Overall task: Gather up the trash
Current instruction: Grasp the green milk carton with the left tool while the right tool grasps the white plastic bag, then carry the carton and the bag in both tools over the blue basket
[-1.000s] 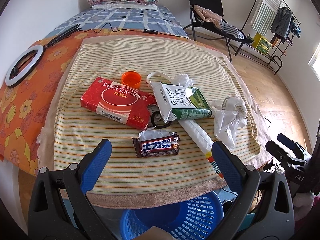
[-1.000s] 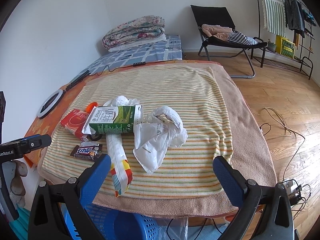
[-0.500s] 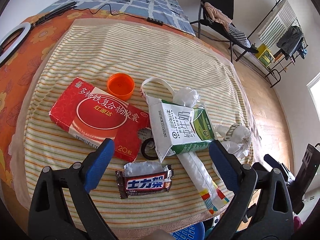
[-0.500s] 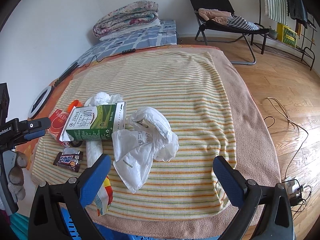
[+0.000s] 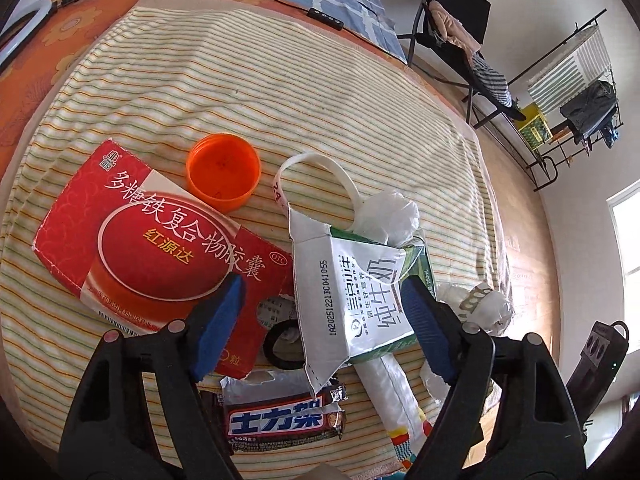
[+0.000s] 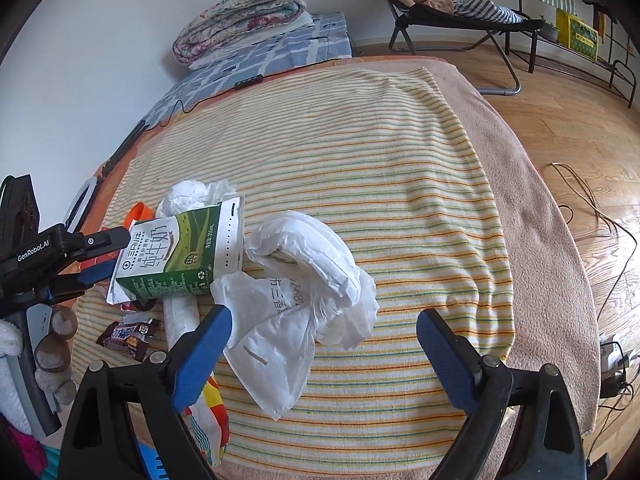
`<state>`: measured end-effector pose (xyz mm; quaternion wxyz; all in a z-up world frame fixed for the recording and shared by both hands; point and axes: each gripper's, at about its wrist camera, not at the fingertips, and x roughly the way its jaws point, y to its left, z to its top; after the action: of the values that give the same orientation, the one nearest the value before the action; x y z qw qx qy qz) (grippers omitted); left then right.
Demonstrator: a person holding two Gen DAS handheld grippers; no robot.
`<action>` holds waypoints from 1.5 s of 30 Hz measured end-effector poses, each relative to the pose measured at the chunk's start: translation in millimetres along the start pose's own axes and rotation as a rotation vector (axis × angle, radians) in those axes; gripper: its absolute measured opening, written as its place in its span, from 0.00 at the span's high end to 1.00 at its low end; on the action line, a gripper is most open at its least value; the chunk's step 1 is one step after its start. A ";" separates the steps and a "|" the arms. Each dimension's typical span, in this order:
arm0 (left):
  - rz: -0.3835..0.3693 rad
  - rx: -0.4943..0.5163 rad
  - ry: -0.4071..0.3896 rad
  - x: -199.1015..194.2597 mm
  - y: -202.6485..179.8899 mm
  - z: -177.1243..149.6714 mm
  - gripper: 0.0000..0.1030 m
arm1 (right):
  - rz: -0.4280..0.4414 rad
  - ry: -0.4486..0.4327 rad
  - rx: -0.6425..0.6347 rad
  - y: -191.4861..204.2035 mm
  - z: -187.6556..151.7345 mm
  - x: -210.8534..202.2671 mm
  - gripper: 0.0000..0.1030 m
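Observation:
Trash lies on a striped towel (image 5: 240, 80). My left gripper (image 5: 320, 328) is open, its blue fingers on either side of a white and green milk carton (image 5: 352, 292), also in the right wrist view (image 6: 180, 256). A red medicine box (image 5: 160, 248), an orange cap (image 5: 223, 170), a black ring (image 5: 282, 344), a candy bar wrapper (image 5: 280, 420) and a long white wrapper (image 5: 392, 396) lie around it. My right gripper (image 6: 324, 352) is open just before a crumpled white plastic bag (image 6: 296, 300).
A white paper loop (image 5: 320, 184) and crumpled tissue (image 5: 392, 216) sit behind the carton. A folded quilt (image 6: 244, 20) lies at the bed's far end. A black folding chair (image 6: 452, 0) and cables (image 6: 592, 208) are on the wooden floor to the right.
Both grippers have moved forward and down over the bed. The left one has closed in around the milk carton; the right one has neared the white bag. The blue basket left the views.

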<state>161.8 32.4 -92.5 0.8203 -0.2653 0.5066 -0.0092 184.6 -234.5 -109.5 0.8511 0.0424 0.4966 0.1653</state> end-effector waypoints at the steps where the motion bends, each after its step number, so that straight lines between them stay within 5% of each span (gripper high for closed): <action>1: -0.002 0.005 0.002 1.9 -1.4 1.0 0.20 | 0.003 0.001 0.002 1.0 0.8 1.1 0.09; 5: -0.009 0.019 0.015 10.7 -9.2 1.6 0.22 | -0.003 0.004 -0.010 6.0 4.0 6.3 0.12; 12: 0.006 0.032 0.064 24.4 -19.5 -4.4 0.51 | -0.017 0.016 -0.006 8.3 9.9 18.3 0.17; 19: 0.004 0.062 0.008 9.7 -27.9 -9.0 0.59 | 0.000 0.032 0.023 1.5 12.0 24.3 0.28; 27: -0.009 0.109 -0.066 -18.0 -38.1 -13.1 0.67 | 0.038 0.012 0.057 -5.7 12.4 22.1 0.57; 45: -0.099 0.187 -0.179 -94.3 -53.1 -24.5 0.72 | 0.032 -0.136 0.020 4.5 14.1 -33.4 0.59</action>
<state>108.9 3.0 0.6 0.8818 -0.2120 0.4148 -0.0732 180.5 -239.8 -73.5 0.8796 0.0698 0.4385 0.1707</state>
